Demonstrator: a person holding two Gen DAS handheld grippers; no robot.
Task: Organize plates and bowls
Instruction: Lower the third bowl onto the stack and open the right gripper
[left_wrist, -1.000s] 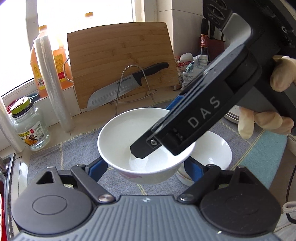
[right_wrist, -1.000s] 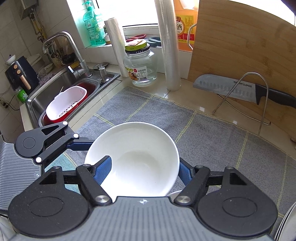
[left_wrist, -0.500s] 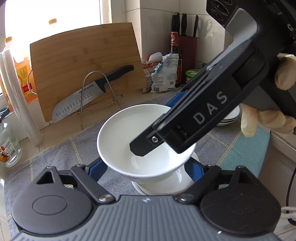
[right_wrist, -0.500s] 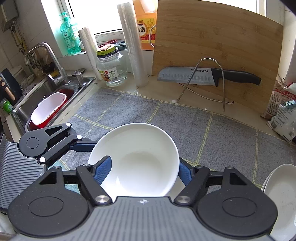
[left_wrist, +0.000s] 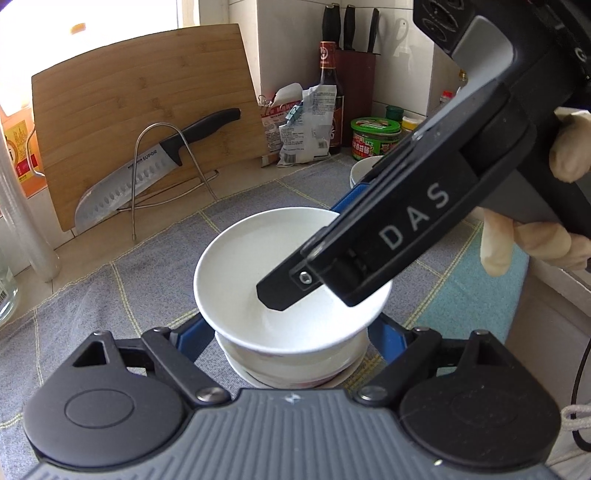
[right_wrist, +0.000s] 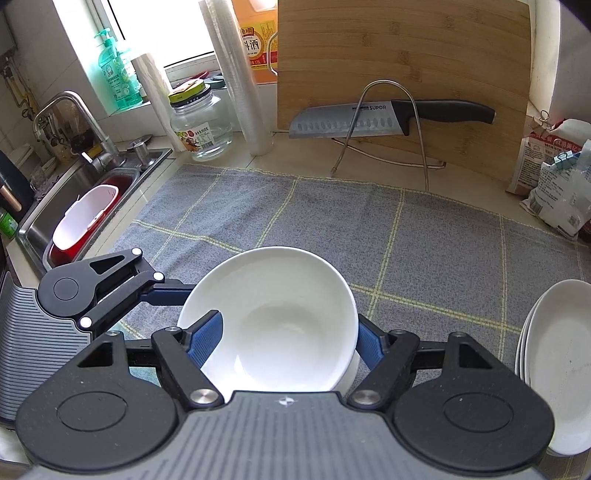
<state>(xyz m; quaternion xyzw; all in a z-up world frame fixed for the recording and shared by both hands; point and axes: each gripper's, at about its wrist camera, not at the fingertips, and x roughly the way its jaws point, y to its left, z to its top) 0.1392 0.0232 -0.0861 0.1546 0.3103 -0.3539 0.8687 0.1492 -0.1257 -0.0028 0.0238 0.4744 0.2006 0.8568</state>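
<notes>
A white bowl sits between the blue fingers of both grippers, resting in or just above a second white bowl on the grey cloth. My left gripper has a finger on each side of the bowl's outside. My right gripper reaches in from the right with one finger inside the bowl and the other outside its rim. A stack of white plates lies at the right edge of the right wrist view.
A grey checked cloth covers the counter. A bamboo cutting board with a knife on a wire stand leans at the back. A glass jar, film rolls and the sink lie left; food bags and jars right.
Both grippers carried the white bowl to the right, over the second bowl, and lowered it onto that bowl. The plate stack came into the right wrist view.
</notes>
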